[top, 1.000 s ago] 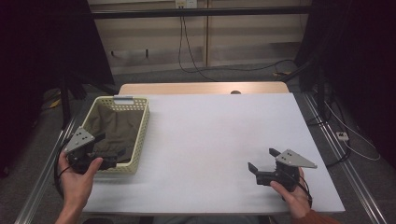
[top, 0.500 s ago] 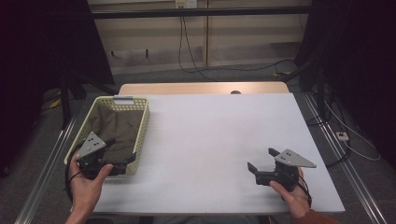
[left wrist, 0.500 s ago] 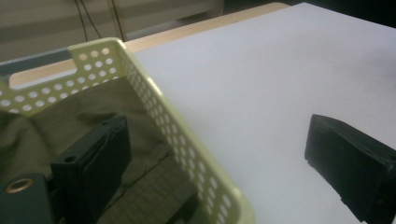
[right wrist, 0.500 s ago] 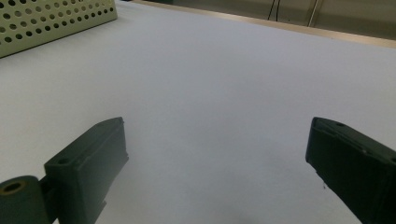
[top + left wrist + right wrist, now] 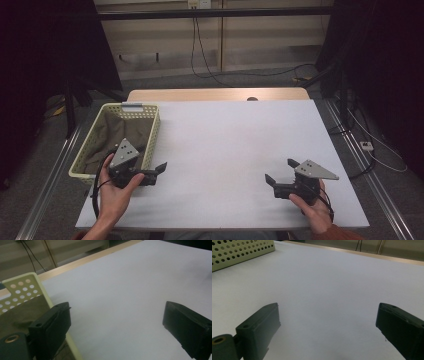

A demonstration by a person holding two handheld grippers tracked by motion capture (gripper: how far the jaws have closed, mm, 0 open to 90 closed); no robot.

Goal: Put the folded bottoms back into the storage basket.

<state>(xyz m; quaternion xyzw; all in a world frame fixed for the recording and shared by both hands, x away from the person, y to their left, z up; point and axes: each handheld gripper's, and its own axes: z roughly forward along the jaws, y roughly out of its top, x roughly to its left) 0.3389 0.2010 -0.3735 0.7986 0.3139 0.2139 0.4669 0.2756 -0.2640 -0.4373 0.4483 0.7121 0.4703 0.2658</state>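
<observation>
White tabletop (image 5: 230, 150) runs from your edge to a wooden strip (image 5: 215, 94) along the far side; beyond it cables trail across a grey floor in front of pale cabinets.

Your left gripper (image 5: 156, 173) sits at the near left of the table, pointing toward the table's middle, just beside the near right corner of the perforated yellow basket (image 5: 156, 125). Its jaws stand wide apart with nothing between them. In the left gripper view, one jaw hangs over the basket's rim (image 5: 42, 293) and the other over bare white surface, so the rim passes under the left-hand finger (image 5: 53, 323) rather than between the two. Whether that finger touches the rim cannot be told.

An olive-brown cloth (image 5: 117, 135) lies inside the basket, covering its floor. It sits behind and to the left of your left gripper's fingers, apart from them; a corner of it shows behind the left-hand jaw in the left gripper view (image 5: 17, 315).

Your right gripper (image 5: 281, 172) rests at the near right of the table, well apart from the basket, pointing toward it across the surface. Its jaws are likewise spread wide and empty, with bare tabletop between them in the right gripper view, and the basket's wall (image 5: 239, 250) far off at upper left.
</observation>
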